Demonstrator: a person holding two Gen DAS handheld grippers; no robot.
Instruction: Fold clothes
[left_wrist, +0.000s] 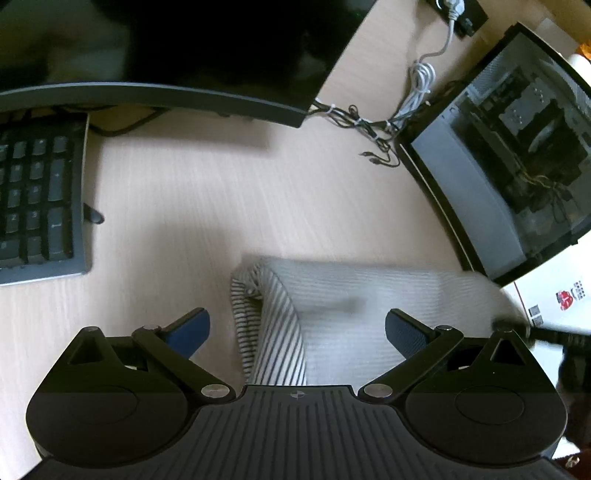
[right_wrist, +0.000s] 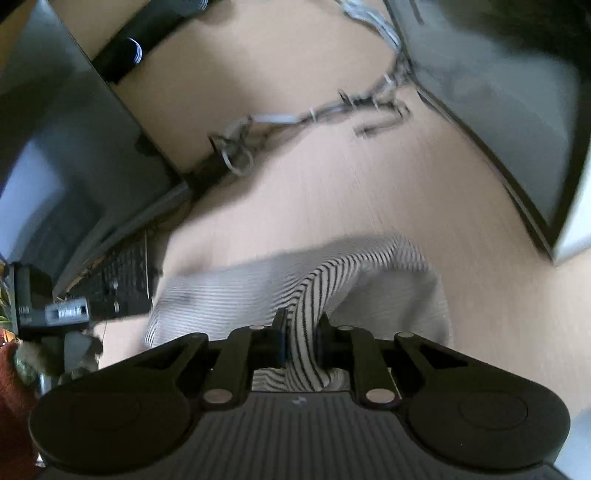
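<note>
Striped garment (left_wrist: 369, 317) bunched on bench (left_wrist: 184, 206), just in front of PC case (left_wrist: 517, 177), keyboard (left_wrist: 37, 199) well to its left. Monitor (left_wrist: 166, 55) behind keyboard, cable tangle (left_wrist: 369, 125) betw monitor & case. Left gripper (left_wrist: 297, 330) over garment, jaws wide apart, empty. Right gripper (right_wrist: 301, 338) jaws clamped on raised striped fold.

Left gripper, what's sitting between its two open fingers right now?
In the left wrist view, the striped garment lies on the desk between the left gripper's spread fingers, ungripped.
</note>
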